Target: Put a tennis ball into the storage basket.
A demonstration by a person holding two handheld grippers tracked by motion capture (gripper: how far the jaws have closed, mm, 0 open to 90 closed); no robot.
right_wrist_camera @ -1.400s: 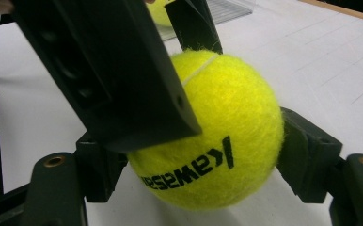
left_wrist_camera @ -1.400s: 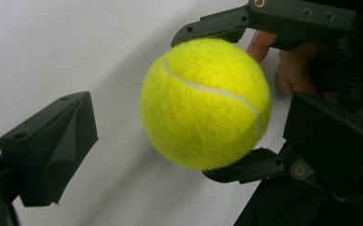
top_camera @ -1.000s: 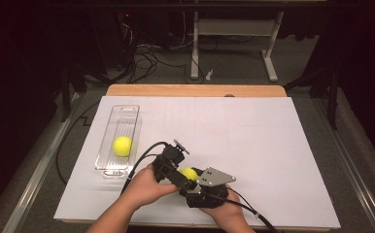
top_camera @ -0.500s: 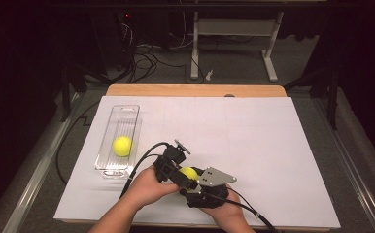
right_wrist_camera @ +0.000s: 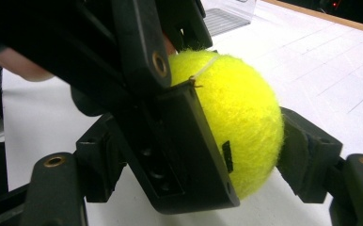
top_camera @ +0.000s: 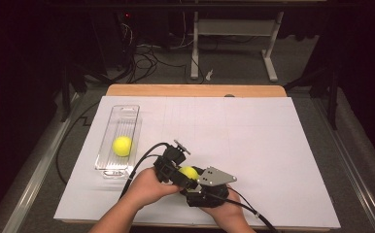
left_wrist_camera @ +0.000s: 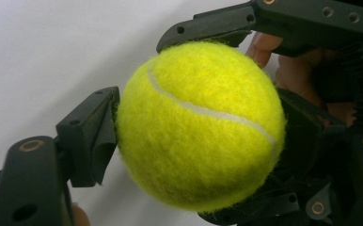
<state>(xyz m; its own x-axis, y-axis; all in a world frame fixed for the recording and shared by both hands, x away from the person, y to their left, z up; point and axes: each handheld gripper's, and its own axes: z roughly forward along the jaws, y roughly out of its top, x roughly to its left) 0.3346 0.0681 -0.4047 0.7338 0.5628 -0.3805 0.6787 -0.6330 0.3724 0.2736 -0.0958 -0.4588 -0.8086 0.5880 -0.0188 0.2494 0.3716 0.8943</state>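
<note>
Near the bench's (top_camera: pixel 282 145) front edge, both hand-held grippers clamp one tennis ball (top_camera: pixel 189 173): the left hand-held gripper (top_camera: pixel 178 175) has just been closing onto it, the right hand-held gripper (top_camera: pixel 195 180) grips alongside. Left, well apart, a clear tray (top_camera: pixel 109 166) cradles a second ball (top_camera: pixel 122 145).

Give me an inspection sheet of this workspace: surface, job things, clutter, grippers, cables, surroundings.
Surface: white sheet over a wooden table.
Job's things: tennis ball held between both grippers above the sheet; second tennis ball lies in a clear tray at the sheet's left.
Clutter: nothing seen.
Grippers: left gripper has just been closing, its jaws now press the ball; right gripper is shut on the same ball.
Cables: one black cable trails from the left gripper, another from the right.
Surroundings: dark floor with loose wires and a white stand's feet.
</note>
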